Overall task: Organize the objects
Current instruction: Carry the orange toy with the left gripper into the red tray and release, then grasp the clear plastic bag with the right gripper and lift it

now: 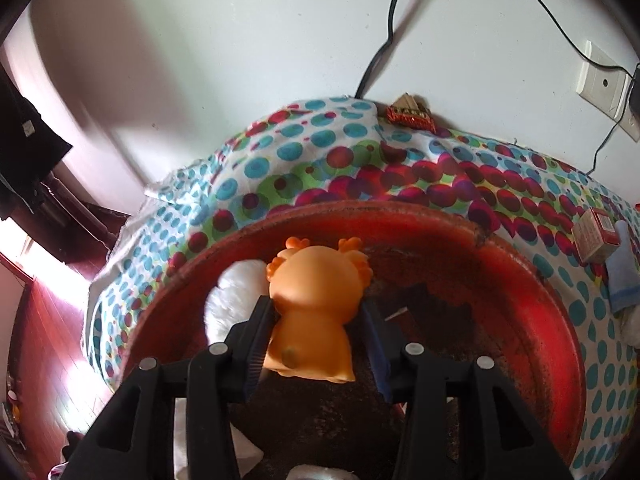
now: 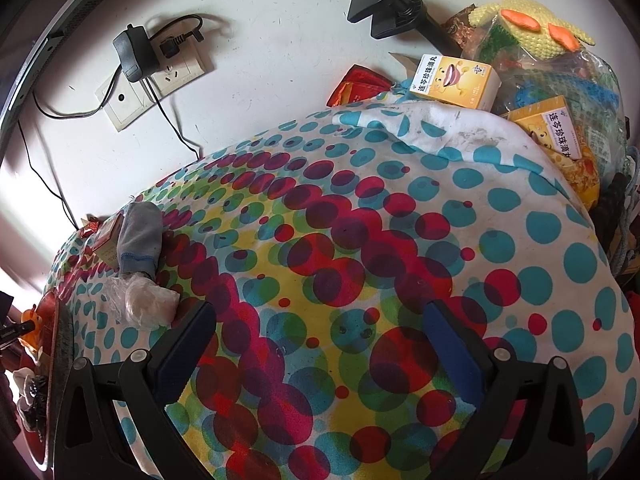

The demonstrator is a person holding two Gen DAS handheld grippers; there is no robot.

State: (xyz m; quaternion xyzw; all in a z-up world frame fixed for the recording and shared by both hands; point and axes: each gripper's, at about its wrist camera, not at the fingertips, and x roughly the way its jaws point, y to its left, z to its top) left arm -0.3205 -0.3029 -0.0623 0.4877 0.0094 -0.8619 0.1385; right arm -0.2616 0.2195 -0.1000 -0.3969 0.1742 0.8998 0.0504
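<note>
The left gripper [image 1: 316, 340] jaws, part open, flank the orange rubber toy animal [image 1: 316, 304] upright over the round red tray [image 1: 532, 300], while the right gripper [image 2: 320, 356] gapes wide, empty, well apart.

Dotted cloth [image 2: 360, 240] covers surface; red basin [image 1: 520, 280], grey mitten [image 2: 140, 236], plastic bag [image 2: 144, 304] on it

The left wrist camera looks steeply down along its fingers into the red basin [image 1: 532, 280], very close, with the spotted cloth [image 1: 248, 184] and white wall beyond it. The right wrist camera hovers well to the side of that basin [image 2: 60, 344], angled down over the same cloth [image 2: 360, 240]; both share basin, cloth and wall socket [image 1: 602, 84]
</note>
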